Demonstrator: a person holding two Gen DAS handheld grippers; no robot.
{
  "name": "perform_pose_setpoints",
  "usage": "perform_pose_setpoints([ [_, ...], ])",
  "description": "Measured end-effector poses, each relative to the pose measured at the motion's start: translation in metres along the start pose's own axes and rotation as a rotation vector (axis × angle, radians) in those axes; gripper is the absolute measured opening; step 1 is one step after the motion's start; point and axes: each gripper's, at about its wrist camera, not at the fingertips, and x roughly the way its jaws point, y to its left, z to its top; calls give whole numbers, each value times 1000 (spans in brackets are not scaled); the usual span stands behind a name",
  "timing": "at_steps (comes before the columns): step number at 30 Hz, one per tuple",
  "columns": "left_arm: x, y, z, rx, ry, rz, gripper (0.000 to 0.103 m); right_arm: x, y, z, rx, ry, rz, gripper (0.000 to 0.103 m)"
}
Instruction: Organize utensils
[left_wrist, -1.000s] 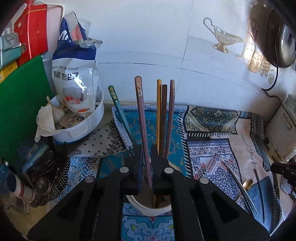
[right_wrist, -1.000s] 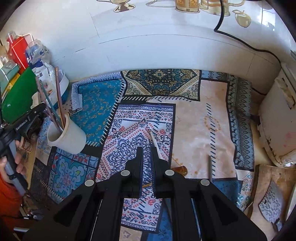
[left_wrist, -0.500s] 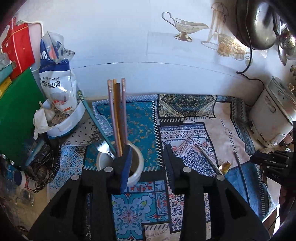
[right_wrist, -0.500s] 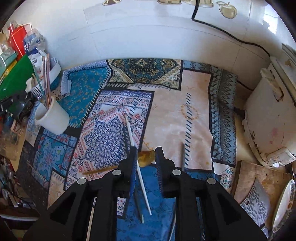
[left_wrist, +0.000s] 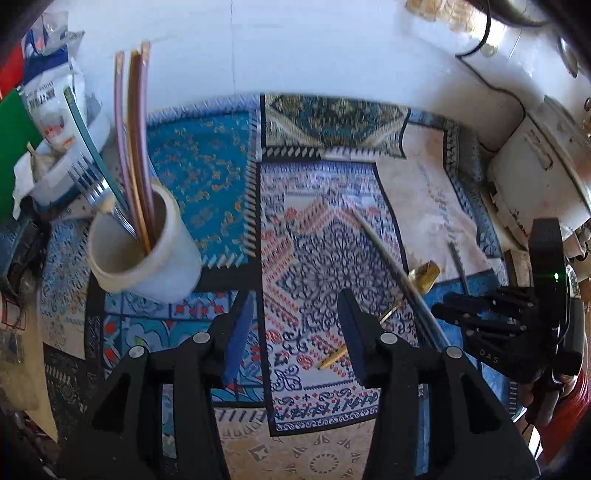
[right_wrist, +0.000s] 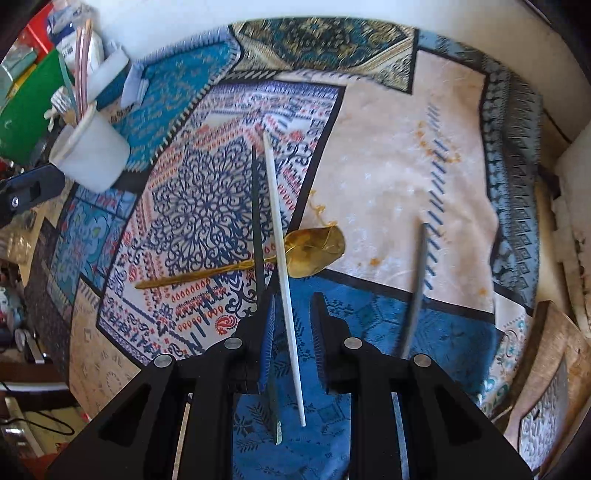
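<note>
With the right gripper (right_wrist: 291, 317) spread around the white chopstick (right_wrist: 282, 266) lying across the gold spoon (right_wrist: 295, 251) and the left gripper (left_wrist: 295, 321) released, a pinch may drag the spoon, far from the cup (right_wrist: 90, 155).

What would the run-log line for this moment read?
left gripper: open, empty | right gripper: open around white chopstick | gold spoon: on mat | cup: holds chopsticks, fork

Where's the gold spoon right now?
The gold spoon lies flat on the patterned cloth, mid-frame in the right wrist view, just ahead of the right hand-held gripper; the white chopstick crosses over its neck.
</note>
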Motion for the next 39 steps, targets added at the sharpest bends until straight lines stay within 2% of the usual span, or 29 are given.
perform_pose_setpoints([
  [7,29,-11,-15,-8,90,-25,46,17,5,5,-45,27,-4,17],
  [9,37,-15,-15,-14,111,-36,46,18,6,6,-44,27,3,9],
  [11,43,-21,-13,-24,125,-52,46,17,8,4,-50,17,-9,6],
  [16,59,-39,-3,-26,157,-112,46,14,1,-2,-5,-1,-11,5],
  [23,84,-69,9,2,197,-149,46,-5,-28,-26,83,-15,-10,5],
  [27,99,-80,15,21,217,-147,45,-8,-39,-38,114,28,47,6],
  [32,116,-85,22,-1,247,-152,40,-15,-44,-37,121,37,88,6],
  [36,120,-89,26,-5,233,-146,39,-14,-49,-26,116,38,68,7],
  [39,120,-92,26,-1,223,-133,34,-4,-48,-11,106,46,43,7],
])
